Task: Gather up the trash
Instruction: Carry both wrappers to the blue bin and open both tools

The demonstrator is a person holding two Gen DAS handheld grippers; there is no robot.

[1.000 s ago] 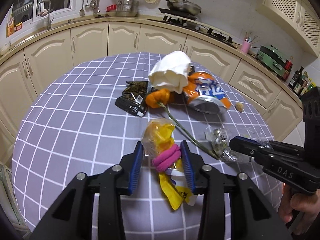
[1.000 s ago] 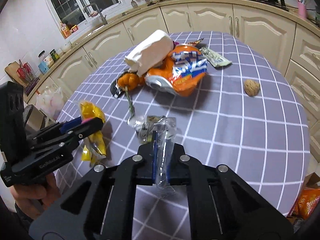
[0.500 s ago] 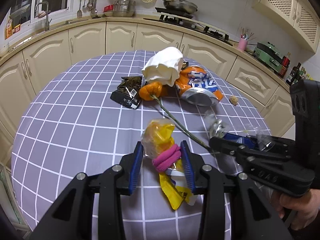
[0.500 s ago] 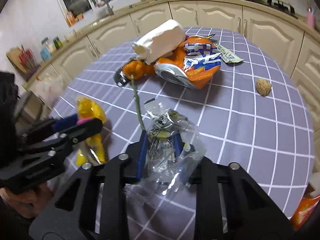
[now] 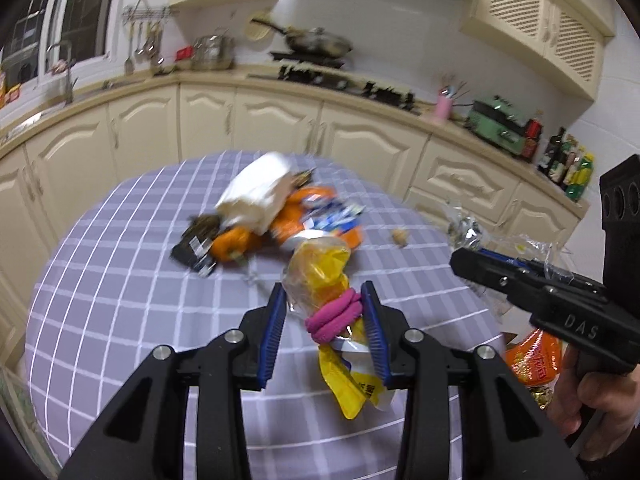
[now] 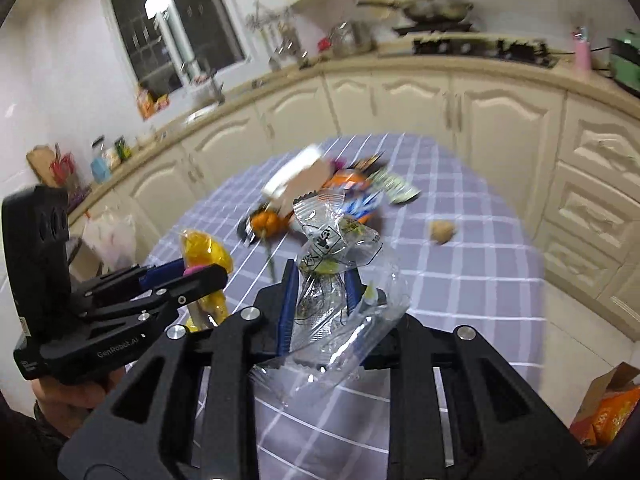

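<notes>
My left gripper (image 5: pixel 323 302) is shut on a yellow snack bag (image 5: pixel 325 270) bound with a pink band, held above the table. It also shows in the right wrist view (image 6: pixel 206 258). My right gripper (image 6: pixel 320 276) is shut on a crumpled clear plastic wrapper (image 6: pixel 334 248), lifted above the table's near edge. It shows in the left wrist view (image 5: pixel 474 254) too. A pile of trash stays on the checked table (image 5: pixel 120 280): a white paper bag (image 5: pixel 256 196), an orange chip bag (image 5: pixel 320 220), an orange (image 5: pixel 232 242) and a dark wrapper (image 5: pixel 192 248).
A walnut (image 6: pixel 442 232) lies alone on the table's right side. An orange snack box (image 6: pixel 604 408) stands on the floor at the right. Cream kitchen cabinets (image 5: pixel 280 120) curve behind the table.
Both grippers have risen and pulled back from the table with their loads. The clear wrapper came up off the cloth. The views now tilt upward and blur.
</notes>
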